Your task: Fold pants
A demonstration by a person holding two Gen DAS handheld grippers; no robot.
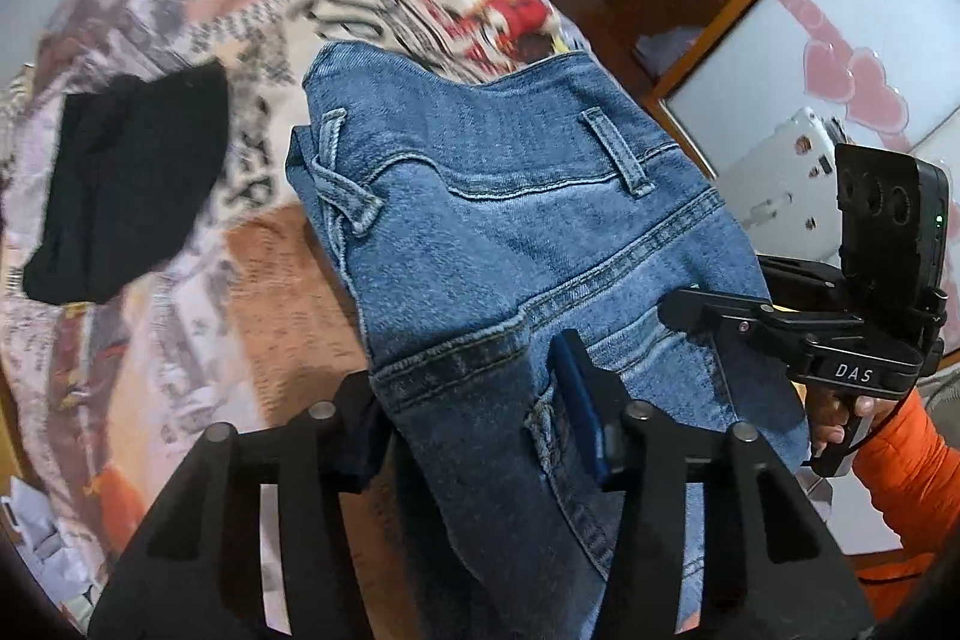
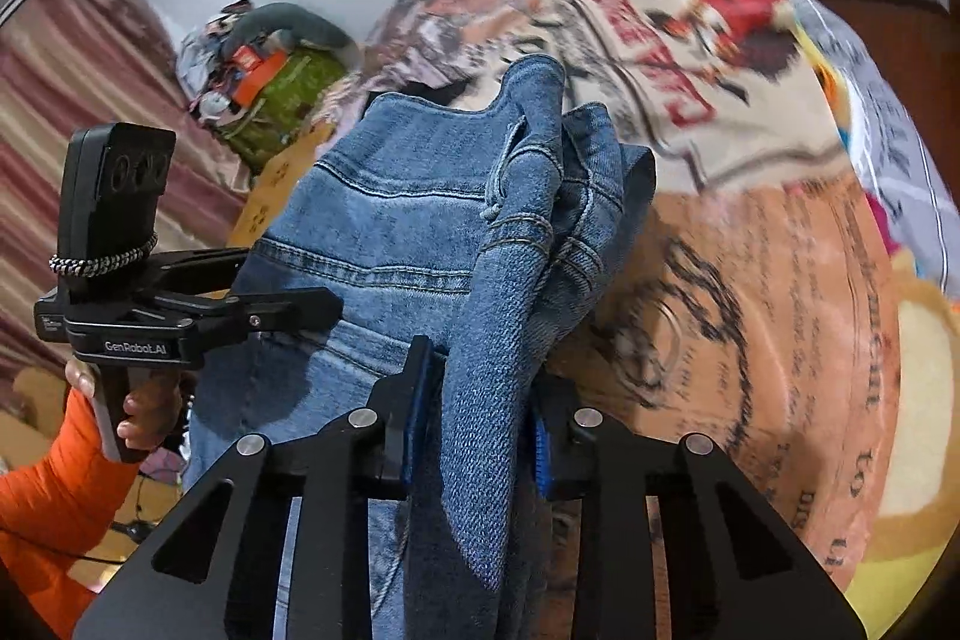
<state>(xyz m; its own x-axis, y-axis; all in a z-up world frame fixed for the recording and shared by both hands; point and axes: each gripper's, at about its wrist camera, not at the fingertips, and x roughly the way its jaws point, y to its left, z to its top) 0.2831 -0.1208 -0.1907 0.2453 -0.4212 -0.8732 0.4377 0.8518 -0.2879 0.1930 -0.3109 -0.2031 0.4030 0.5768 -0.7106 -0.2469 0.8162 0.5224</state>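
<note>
While we lift the blue jeans (image 1: 516, 220) clear of the patterned bedspread (image 1: 252, 292), our left gripper (image 1: 474, 418) pinches the denim near a back pocket and our right gripper (image 2: 480, 418) clamps a bunched fold; a black garment (image 1: 126, 178) lies toward the bed's left edge.

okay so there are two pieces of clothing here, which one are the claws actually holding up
The blue jeans: the left claw and the right claw each pinch a fold of them. The black garment lies untouched on the printed bedspread.
</note>
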